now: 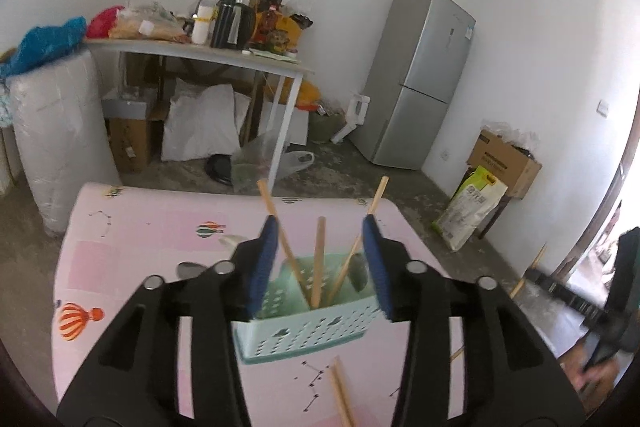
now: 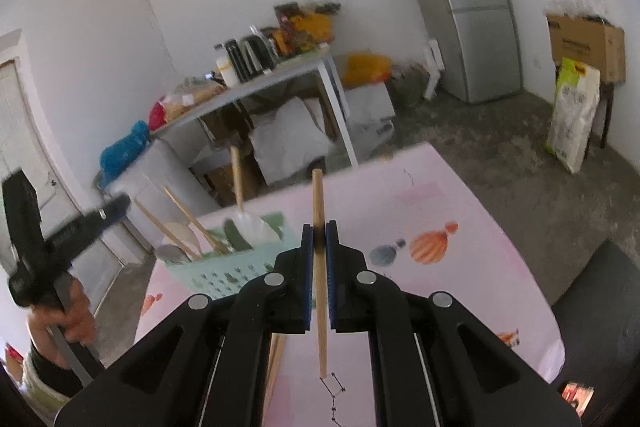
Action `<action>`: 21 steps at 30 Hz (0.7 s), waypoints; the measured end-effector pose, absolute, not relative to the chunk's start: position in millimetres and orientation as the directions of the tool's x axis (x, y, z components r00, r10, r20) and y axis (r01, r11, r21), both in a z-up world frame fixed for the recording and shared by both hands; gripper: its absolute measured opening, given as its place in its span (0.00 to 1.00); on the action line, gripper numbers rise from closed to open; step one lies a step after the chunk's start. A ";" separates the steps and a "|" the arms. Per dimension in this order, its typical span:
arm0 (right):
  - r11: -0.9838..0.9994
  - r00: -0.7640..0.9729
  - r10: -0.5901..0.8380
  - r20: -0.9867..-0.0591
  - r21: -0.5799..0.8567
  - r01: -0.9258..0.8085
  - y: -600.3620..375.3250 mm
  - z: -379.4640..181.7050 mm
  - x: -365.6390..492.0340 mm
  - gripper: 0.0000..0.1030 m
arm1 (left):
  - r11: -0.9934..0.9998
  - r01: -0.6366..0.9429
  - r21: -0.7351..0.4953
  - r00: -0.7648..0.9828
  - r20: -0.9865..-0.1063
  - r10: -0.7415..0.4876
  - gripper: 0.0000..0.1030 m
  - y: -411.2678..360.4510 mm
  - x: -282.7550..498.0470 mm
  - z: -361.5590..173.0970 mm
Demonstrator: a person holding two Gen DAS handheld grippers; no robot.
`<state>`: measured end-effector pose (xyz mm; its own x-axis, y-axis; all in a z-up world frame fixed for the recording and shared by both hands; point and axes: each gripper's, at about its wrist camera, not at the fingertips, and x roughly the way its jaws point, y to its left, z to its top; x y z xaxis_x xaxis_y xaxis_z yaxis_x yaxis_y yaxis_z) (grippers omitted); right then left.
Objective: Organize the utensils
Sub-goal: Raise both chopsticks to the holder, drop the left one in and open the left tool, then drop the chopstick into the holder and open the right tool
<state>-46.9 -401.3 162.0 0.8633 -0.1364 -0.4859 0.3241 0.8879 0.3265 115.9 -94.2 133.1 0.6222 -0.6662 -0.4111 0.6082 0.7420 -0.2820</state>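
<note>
R gripper (image 2: 319, 227) is clamped on one chopstick (image 2: 319, 291), held approx upright over the pink table (image 2: 460, 195), tip near the surface. L gripper (image 1: 322, 259) is spread apart w/ nothing between the pads, right above the mint basket (image 1: 304, 335). Basket's got chopsticks (image 1: 318, 263) and a spoon standing in it. Another chopstick pair (image 1: 342, 395) lies on the table just in front. Further back: cluttered table (image 1: 200, 53), fridge (image 1: 420, 79).

Both wrist fisheyes look forward and slightly down, close over the pink table (image 1: 132, 227), sharing the basket (image 1: 304, 335).
</note>
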 end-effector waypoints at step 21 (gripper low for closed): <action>0.981 0.960 0.044 -0.276 0.195 0.011 -351.0 241.8 79.4 0.06 | 0.812 0.575 -0.102 0.617 -0.597 -0.512 0.85 -90.2 52.7 55.4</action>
